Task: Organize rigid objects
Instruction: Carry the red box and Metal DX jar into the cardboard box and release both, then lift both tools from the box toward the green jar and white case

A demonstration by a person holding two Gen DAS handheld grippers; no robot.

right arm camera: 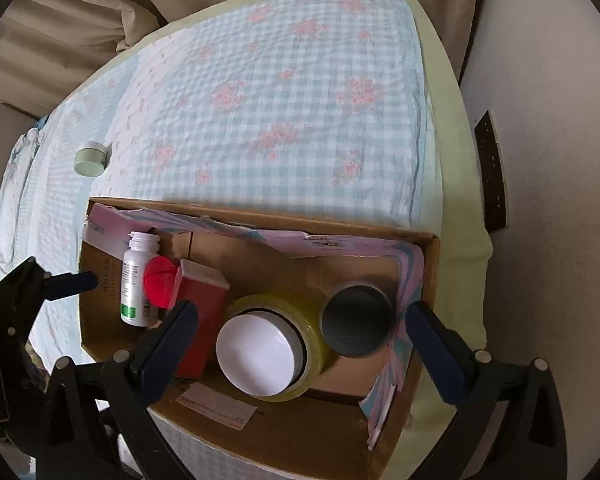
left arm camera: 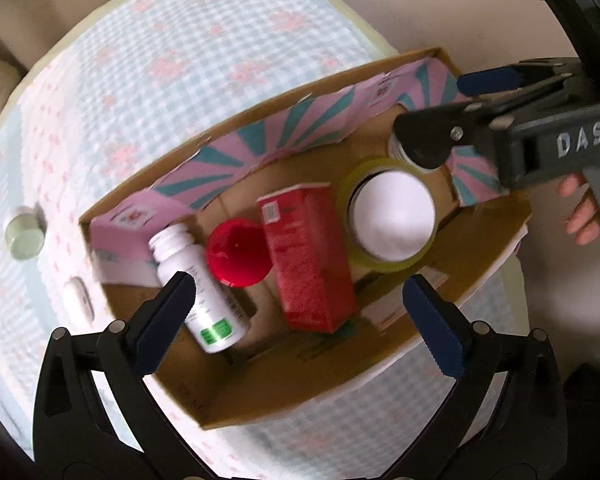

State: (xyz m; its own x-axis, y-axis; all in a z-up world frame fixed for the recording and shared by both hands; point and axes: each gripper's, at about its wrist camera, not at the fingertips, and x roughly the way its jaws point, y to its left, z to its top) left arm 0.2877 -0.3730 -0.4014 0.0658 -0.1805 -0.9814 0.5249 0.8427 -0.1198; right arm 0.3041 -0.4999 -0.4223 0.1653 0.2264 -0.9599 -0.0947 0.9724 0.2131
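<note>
Bed; left gripper [left arm camera: 300, 308], right gripper [right arm camera: 304, 332] wide open, empty.

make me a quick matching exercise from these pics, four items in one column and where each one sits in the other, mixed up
Items:
1. white bottle
2. red box
3. tape roll
4. small green jar

Places:
A. out on the checked cover, outside the cardboard box
B. lying next to the red cap
C. ringed around a white lid
D. between red cap and tape roll

Pairs: 1-B, 2-D, 3-C, 4-A

Black tool [left arm camera: 300, 300], blue pads, "DAS" lettering
</note>
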